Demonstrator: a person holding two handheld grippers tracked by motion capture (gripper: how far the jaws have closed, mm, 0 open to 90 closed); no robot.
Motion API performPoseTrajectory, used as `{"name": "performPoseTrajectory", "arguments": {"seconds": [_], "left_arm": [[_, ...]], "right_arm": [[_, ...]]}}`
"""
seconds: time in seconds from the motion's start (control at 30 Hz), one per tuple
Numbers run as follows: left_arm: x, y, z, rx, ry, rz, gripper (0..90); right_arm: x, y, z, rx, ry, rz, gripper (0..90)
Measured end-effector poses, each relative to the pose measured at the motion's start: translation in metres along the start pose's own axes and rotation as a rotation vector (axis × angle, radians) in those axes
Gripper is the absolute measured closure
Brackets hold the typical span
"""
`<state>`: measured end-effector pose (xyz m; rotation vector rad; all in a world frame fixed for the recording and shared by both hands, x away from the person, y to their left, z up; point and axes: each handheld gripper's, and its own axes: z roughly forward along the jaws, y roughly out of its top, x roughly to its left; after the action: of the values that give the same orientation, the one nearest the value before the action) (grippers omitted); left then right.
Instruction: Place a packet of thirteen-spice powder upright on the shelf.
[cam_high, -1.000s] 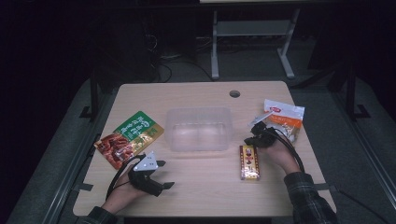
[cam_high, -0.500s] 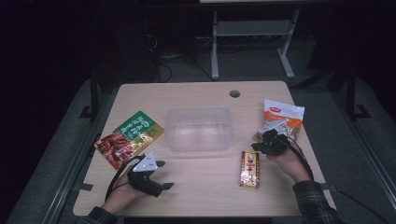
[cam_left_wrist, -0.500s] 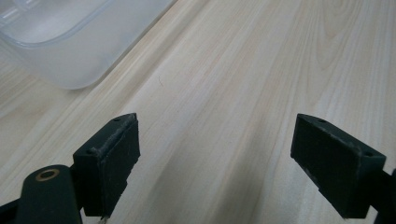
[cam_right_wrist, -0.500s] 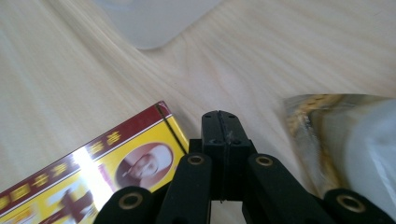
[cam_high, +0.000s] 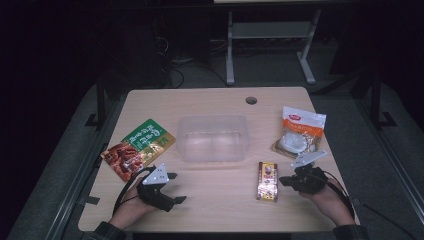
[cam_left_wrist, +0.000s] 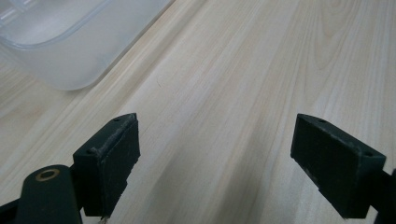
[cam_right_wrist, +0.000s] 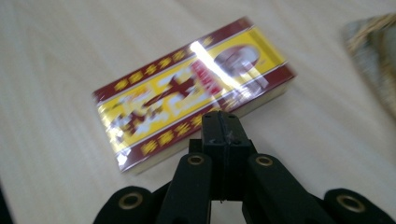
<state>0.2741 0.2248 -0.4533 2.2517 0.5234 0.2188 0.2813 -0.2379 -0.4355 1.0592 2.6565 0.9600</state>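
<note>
facing the red-and-yellow box (cam_right_wrist: 194, 93), the right gripper (cam_high: 284, 181) is kept at its 3 o'clock, fingers pressed together and empty, presumably for nudging; left gripper (cam_high: 172, 187) fingers are spread wide.

- We seem to be in a lab or test room, not a home: one pale wooden table (cam_high: 210, 200) stands alone under a bright light while all around it is dark.
- Behind the table we see a grey metal stand (cam_high: 270, 45) on a plain grey floor (cam_high: 390, 165), with loose cables (cam_high: 175, 75) trailing nearby.
- The tabletop has a round cable hole (cam_high: 251, 100), as on an office desk.
- A person's hands hold cabled black grippers over a few laid-out goods, which we read as a staged recording setup.
</note>
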Motion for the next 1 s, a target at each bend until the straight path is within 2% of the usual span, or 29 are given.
{"name": "performPoseTrajectory", "arguments": {"seconds": [0.2,0.37,0.57,0.67,0.83,0.97,1.0], "left_arm": [[0.001,0.000,0.000,0.009,-0.001,0.012,15.1],[0.000,0.000,0.001,0.007,-0.005,0.005,15.1],[0.001,0.000,0.002,0.005,-0.004,-0.001,15.1],[0.001,0.000,0.002,0.005,-0.002,0.002,15.1],[0.002,0.001,0.002,0.008,-0.001,0.002,15.1],[0.002,0.001,0.003,0.010,-0.001,-0.004,15.1],[0.002,0.001,0.003,0.012,-0.001,-0.003,15.1]], "right_arm": [[0.014,-0.012,0.002,0.048,0.033,-0.022,90.0],[0.018,-0.009,0.005,0.048,0.067,-0.038,90.0],[0.032,0.002,0.014,0.050,0.110,-0.089,90.0],[0.038,0.008,0.018,0.047,0.132,-0.097,90.0],[0.043,0.016,0.024,0.040,0.155,-0.129,90.0],[0.050,0.028,0.034,0.038,0.178,-0.157,90.0],[0.053,0.034,0.039,0.035,0.180,-0.179,90.0]]}}
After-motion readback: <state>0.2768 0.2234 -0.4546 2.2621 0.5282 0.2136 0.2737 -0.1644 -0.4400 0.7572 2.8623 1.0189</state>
